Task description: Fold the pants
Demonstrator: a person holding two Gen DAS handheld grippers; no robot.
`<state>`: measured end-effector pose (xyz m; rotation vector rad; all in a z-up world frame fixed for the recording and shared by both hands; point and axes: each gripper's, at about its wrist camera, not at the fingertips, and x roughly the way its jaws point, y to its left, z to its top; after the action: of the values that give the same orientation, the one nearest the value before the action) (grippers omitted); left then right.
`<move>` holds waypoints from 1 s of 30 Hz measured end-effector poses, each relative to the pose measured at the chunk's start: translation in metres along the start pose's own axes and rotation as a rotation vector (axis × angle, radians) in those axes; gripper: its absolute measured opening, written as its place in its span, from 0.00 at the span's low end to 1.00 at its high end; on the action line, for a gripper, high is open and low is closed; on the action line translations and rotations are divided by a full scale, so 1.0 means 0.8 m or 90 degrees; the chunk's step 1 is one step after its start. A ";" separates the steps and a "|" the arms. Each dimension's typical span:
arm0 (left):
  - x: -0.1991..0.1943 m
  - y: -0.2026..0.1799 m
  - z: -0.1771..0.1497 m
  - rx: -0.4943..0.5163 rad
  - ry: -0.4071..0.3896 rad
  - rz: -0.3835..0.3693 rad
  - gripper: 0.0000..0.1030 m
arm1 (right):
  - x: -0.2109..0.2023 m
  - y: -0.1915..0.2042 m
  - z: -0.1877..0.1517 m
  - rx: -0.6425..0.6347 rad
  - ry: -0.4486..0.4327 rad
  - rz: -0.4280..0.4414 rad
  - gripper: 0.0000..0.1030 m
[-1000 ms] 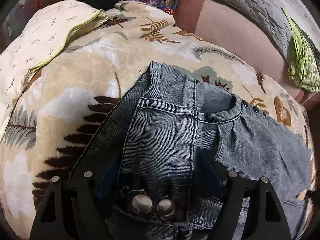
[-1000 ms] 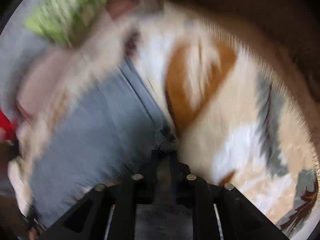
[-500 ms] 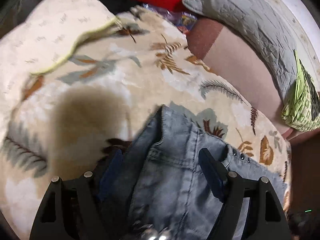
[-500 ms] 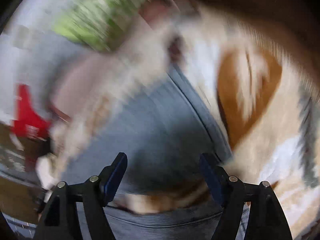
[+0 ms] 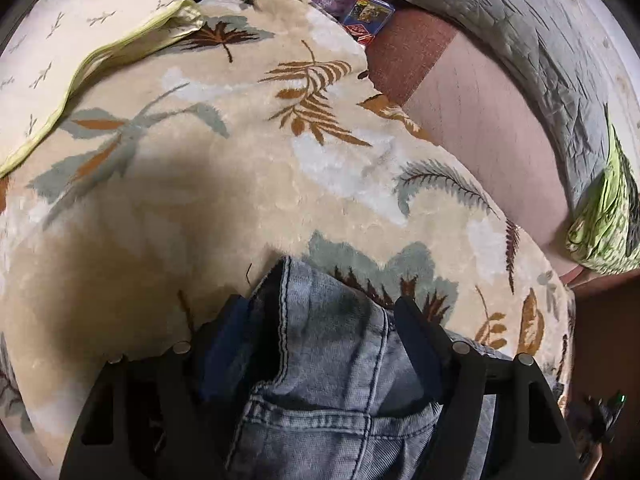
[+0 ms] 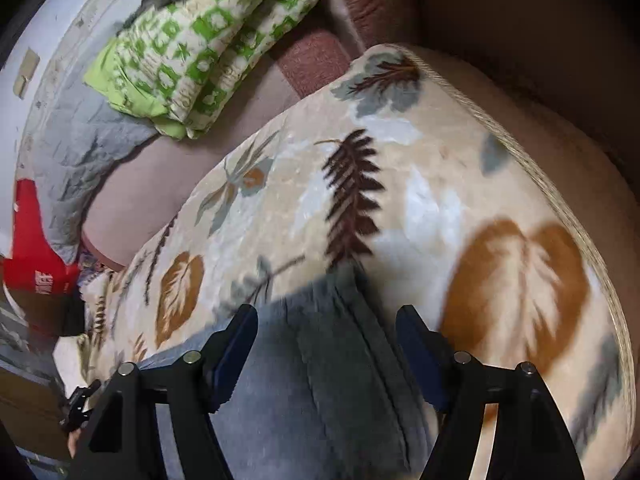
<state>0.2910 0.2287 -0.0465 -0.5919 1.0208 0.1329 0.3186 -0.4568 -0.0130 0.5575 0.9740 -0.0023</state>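
The pants (image 5: 332, 360) are faded blue-grey denim with pale topstitched seams and a stitched pocket edge, lying on a cream fleece blanket (image 5: 200, 184) printed with brown and grey-green leaves. In the left wrist view the left gripper (image 5: 320, 320) stands with its jaws spread wide, released, a raised denim edge between the fingers but not pinched. In the right wrist view the right gripper (image 6: 326, 332) is likewise spread apart over a flat, seamed stretch of the pants (image 6: 320, 380), holding nothing. Most of the garment is cut off below both frames, so its overall fold cannot be made out, and the nearest denim is shadowed and slightly blurred.
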 end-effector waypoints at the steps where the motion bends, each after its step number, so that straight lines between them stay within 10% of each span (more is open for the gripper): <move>1: 0.000 -0.001 0.002 0.004 0.002 -0.002 0.74 | 0.008 0.000 0.005 -0.005 0.006 -0.008 0.70; 9: 0.018 -0.003 0.020 0.007 0.037 -0.007 0.41 | 0.071 0.005 0.006 -0.058 0.036 -0.065 0.31; 12: 0.023 0.000 0.024 0.001 0.046 -0.003 0.31 | 0.069 0.004 0.009 -0.064 0.043 -0.063 0.30; 18: 0.025 0.004 0.025 -0.011 0.060 -0.019 0.32 | 0.070 0.002 0.012 -0.033 0.053 -0.035 0.49; 30: 0.026 -0.001 0.020 0.002 0.065 -0.028 0.37 | 0.072 0.001 0.015 -0.030 0.074 -0.057 0.50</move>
<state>0.3148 0.2333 -0.0577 -0.6228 1.1051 0.0626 0.3609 -0.4479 -0.0525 0.4738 1.1083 -0.0265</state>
